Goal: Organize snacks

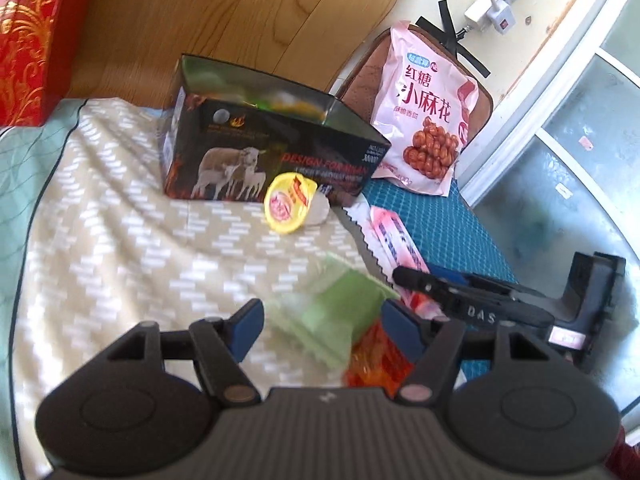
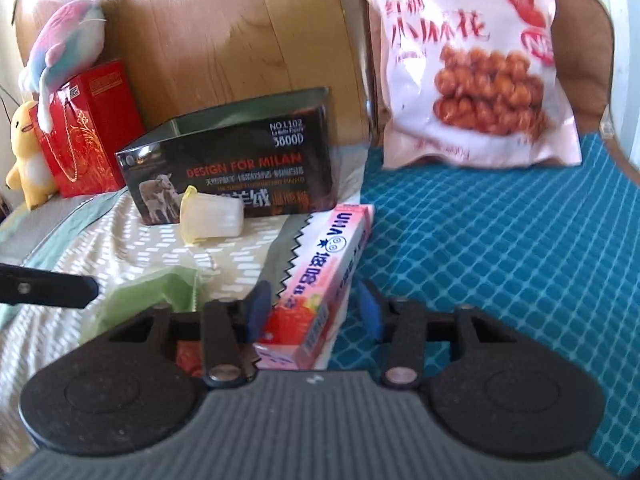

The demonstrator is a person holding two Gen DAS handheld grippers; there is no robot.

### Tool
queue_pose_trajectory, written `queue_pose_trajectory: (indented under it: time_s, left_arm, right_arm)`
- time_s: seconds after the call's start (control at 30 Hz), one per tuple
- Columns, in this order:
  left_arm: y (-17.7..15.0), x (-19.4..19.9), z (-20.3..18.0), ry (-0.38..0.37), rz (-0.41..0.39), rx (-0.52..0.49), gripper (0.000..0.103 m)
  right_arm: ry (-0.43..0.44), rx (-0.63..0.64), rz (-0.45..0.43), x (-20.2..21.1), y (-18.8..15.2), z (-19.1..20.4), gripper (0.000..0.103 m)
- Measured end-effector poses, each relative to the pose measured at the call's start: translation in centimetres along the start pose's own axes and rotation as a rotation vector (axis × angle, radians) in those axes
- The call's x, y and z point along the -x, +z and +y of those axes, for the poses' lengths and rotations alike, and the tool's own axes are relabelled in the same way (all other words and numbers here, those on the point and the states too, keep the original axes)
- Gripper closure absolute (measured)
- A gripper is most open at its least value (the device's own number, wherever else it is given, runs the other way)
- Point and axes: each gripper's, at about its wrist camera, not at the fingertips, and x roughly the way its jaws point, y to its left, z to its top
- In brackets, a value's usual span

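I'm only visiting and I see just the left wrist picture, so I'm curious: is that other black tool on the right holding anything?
Observer: Nothing is gripped. In the right wrist view, the pink candy box lies between the right gripper's open jaws, with a gap at one pad.
Operator: What's beside the red bag at my left edge?
Observer: A yellow duck plush stands against the red gift bag.
Operator: I can't read the orange lettering on the black box.
Observer: On the black box it reads "DESIGN FOR MILAN".
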Motion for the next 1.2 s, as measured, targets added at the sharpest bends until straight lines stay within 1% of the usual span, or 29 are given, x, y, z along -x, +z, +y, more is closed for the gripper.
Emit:
queue_pose_trajectory:
  time_s: [0.03, 0.07, 0.13, 0.27, 0.3, 0.37, 0.4, 0.43, 0.53, 0.67, 0.7, 0.77, 0.8, 0.83, 0.87, 0.9, 0.97, 1.1, 1.17, 1.2]
  left_arm:
    - [-0.3, 0.4, 0.1, -0.001, -0.003, -0.001, 0.036]
    - [-0.6, 0.9, 0.2, -0.002, -0.005, 0.001, 0.036]
    - [-1.0, 1.6, 0.4, -0.005, -0.015, 0.008, 0.036]
    - [-1.7, 3.3, 1.3, -0.005, -0.047, 0.046, 0.036]
    - [-1.9, 3.8, 1.6, -0.004, -0.057, 0.056, 0.036]
    - [-2.3, 4.9, 2.2, 0.000, -0.077, 0.071, 0.036]
    - [-2.5, 5.5, 2.6, 0.004, -0.087, 0.076, 0.036]
    - [-2.8, 6.1, 3.0, 0.010, -0.099, 0.084, 0.035]
    - [-3.5, 8.0, 4.1, 0.028, -0.135, 0.112, 0.034]
    - [-4.2, 9.5, 5.2, 0.062, -0.148, 0.137, 0.034]
    - [-4.4, 9.5, 5.4, 0.066, -0.145, 0.139, 0.034]
    - [-4.6, 9.4, 5.4, 0.063, -0.138, 0.135, 0.034]
    - [-4.7, 9.3, 5.4, 0.058, -0.134, 0.132, 0.034]
    - [-4.7, 9.1, 5.3, 0.053, -0.130, 0.127, 0.034]
    - [-4.7, 8.8, 5.1, 0.047, -0.124, 0.121, 0.034]
    - [-4.7, 8.5, 4.9, 0.043, -0.118, 0.113, 0.034]
    - [-4.8, 7.8, 4.4, 0.040, -0.103, 0.088, 0.034]
    - [-5.4, 6.6, 3.5, 0.052, -0.066, 0.037, 0.034]
    - [-5.9, 6.6, 3.3, 0.050, -0.058, 0.027, 0.036]
    - [-6.2, 6.6, 3.3, 0.045, -0.056, 0.027, 0.037]
  right_arm:
    - [0.007, -0.009, 0.004, 0.4, 0.1, 0.0, 0.077]
    - [0.019, -0.013, 0.004, 0.9, 0.1, 0.0, 0.078]
    - [0.047, -0.013, -0.004, 2.1, -0.1, 0.4, 0.079]
    - [0.099, 0.042, -0.090, 5.5, -0.2, 2.7, 0.079]
    - [0.136, 0.050, -0.110, 6.3, -0.2, 3.3, 0.079]
    - [0.246, 0.072, -0.115, 7.4, -0.5, 4.8, 0.078]
    - [0.299, 0.101, -0.099, 7.6, -0.7, 5.8, 0.078]
    - [0.331, 0.139, -0.079, 7.5, -1.1, 6.9, 0.078]
    - [0.398, 0.276, -0.006, 6.7, -2.8, 10.0, 0.078]
    - [0.484, 0.390, 0.110, 5.7, -4.8, 12.5, 0.078]
    - [0.494, 0.409, 0.118, 5.8, -5.1, 12.8, 0.078]
    - [0.479, 0.423, 0.101, 6.3, -5.6, 12.8, 0.076]
    - [0.460, 0.415, 0.092, 6.7, -5.6, 12.7, 0.067]
    - [0.433, 0.396, 0.082, 6.9, -5.5, 12.3, 0.056]
    - [0.410, 0.372, 0.071, 7.4, -5.5, 11.8, 0.053]
    - [0.400, 0.354, 0.068, 7.8, -5.7, 11.5, 0.053]
    - [0.396, 0.325, 0.076, 8.8, -6.4, 10.8, 0.053]
    - [0.390, 0.335, 0.105, 9.8, -7.8, 11.3, 0.053]
    - [0.382, 0.324, 0.113, 9.6, -8.2, 11.7, 0.063]
    - [0.375, 0.315, 0.116, 9.3, -8.2, 11.8, 0.076]
